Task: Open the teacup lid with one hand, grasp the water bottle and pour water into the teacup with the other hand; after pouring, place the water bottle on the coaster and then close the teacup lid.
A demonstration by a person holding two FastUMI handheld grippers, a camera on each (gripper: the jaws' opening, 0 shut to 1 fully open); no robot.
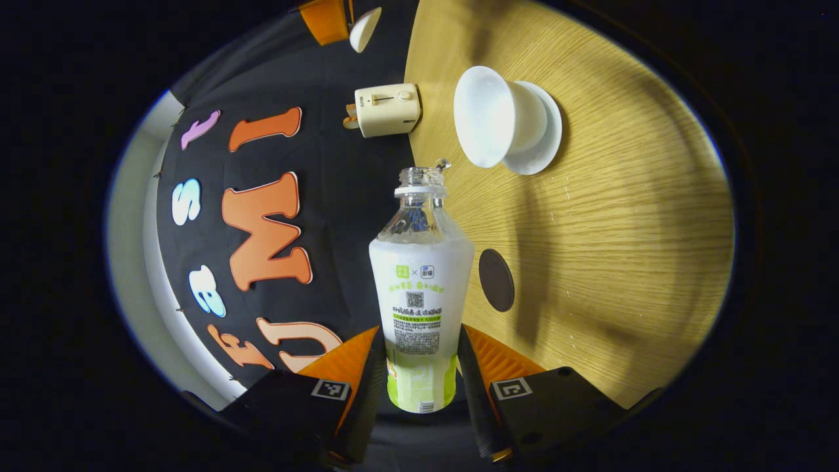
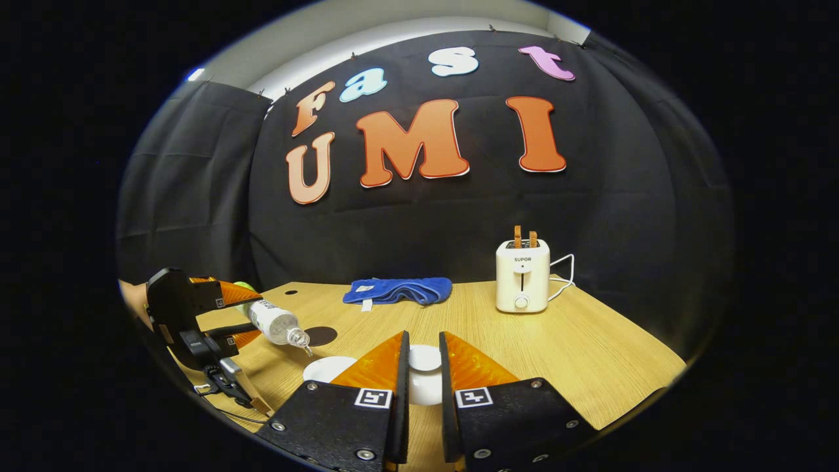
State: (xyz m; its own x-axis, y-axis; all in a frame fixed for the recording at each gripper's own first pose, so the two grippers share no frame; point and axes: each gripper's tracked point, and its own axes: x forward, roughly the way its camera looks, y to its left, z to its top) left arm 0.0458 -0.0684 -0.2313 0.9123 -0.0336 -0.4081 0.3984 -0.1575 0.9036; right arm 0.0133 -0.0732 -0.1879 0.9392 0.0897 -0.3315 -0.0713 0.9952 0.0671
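- Two grippers are at work over a wooden table, one on the water bottle and one on the teacup lid
- In the left gripper view the left gripper has both fingers pressed against the lower sides of the bottle, closed to the bottle's width
- The bottle has no cap on its clear neck, and a white and green label wraps its body
- That view is rolled on its side, so the table stands on edge on the right; the bottle's mouth points toward the teacup
- The white teacup sits on its white saucer, with its open mouth showing
- A drop of water hangs at the bottle's lip, near the cup but apart from it
- In the right gripper view the bottle lies tipped, mouth down and toward the saucer, a clear drop at its mouth
- The right gripper is nearly closed, its fingers pressing both sides of the white lid
- A dark round coaster lies on the table just beside the bottle's body in the left gripper view
- Farther back stand a cream toaster with two slices in its slots, and a folded blue cloth near the wall
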